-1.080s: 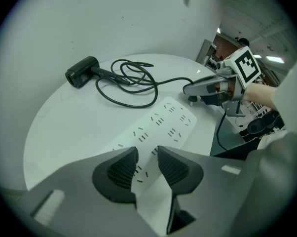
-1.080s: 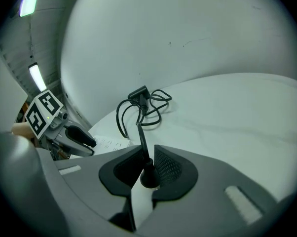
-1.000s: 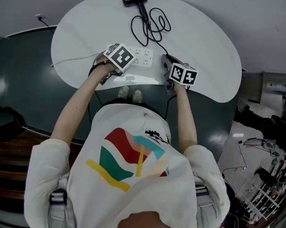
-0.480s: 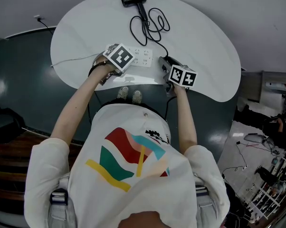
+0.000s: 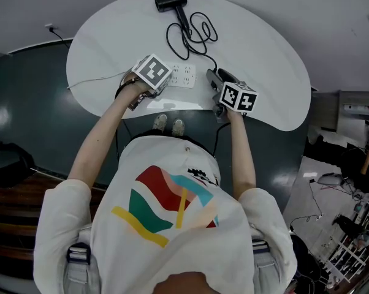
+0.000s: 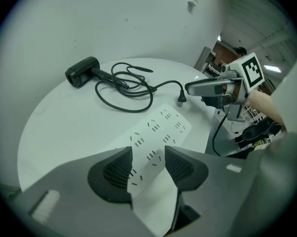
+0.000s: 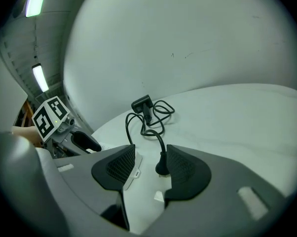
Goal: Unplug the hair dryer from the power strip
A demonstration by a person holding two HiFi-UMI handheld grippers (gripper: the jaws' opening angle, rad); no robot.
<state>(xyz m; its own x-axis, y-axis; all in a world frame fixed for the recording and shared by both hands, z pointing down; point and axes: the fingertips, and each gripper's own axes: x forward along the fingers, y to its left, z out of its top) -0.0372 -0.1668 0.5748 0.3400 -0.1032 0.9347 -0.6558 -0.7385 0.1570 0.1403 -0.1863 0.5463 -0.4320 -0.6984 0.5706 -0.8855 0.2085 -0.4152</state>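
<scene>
White table [image 5: 267, 60]: rounded top, bare along its edges.
Left gripper [image 6: 148, 158]: points steeply down at the near edge of the table. Its jaws have just been opening and stand wide apart, with the near end of the power strip [image 5: 183, 75] lying between them, not squeezed.
Power strip: white, flat on the table, between the two grippers; every socket in view is empty.
Hair dryer [image 5: 171, 0]: black, on its side at the far edge, well apart from both grippers.
Cord [image 5: 194, 32]: black, loosely looped from the dryer towards the right gripper.
Plug [image 6: 180, 100]: black, out of the strip, on the table just beside its right end.
Right gripper [image 7: 148, 163]: its jaws have just been opening and stand apart; the plug sits between them, close to the right-hand pad, possibly brushing it, not clamped.
</scene>
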